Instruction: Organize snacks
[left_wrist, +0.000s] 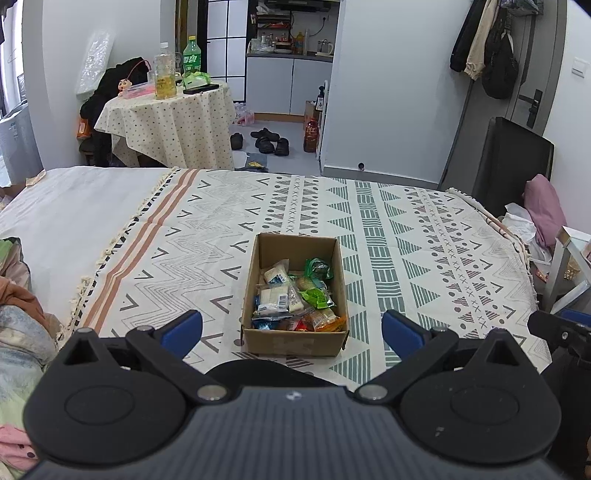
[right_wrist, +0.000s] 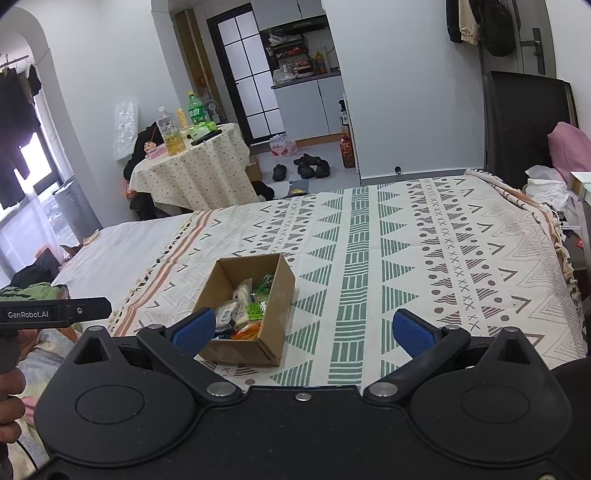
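- Left matte black two-finger gripper (left_wrist: 291, 330): ribbed dark grey top plate, round black discs on both sides, silver pivot pins, blue textured pads (left_wrist: 184, 326).
- Right black two-finger gripper (right_wrist: 303, 329): smooth body, central silver screw, blue dimpled pads (right_wrist: 413, 331).
- White "GenRobot.AI" lettering on a black bar at the right view's left edge.

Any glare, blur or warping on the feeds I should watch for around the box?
Left wrist: box and snacks sharp and evenly lit, soft shadow at its left, no glare; fisheye bends the walls at the edges. Right wrist: box also sharp, partly behind the right gripper finger; the window at far left is blown out, and the edges curve.
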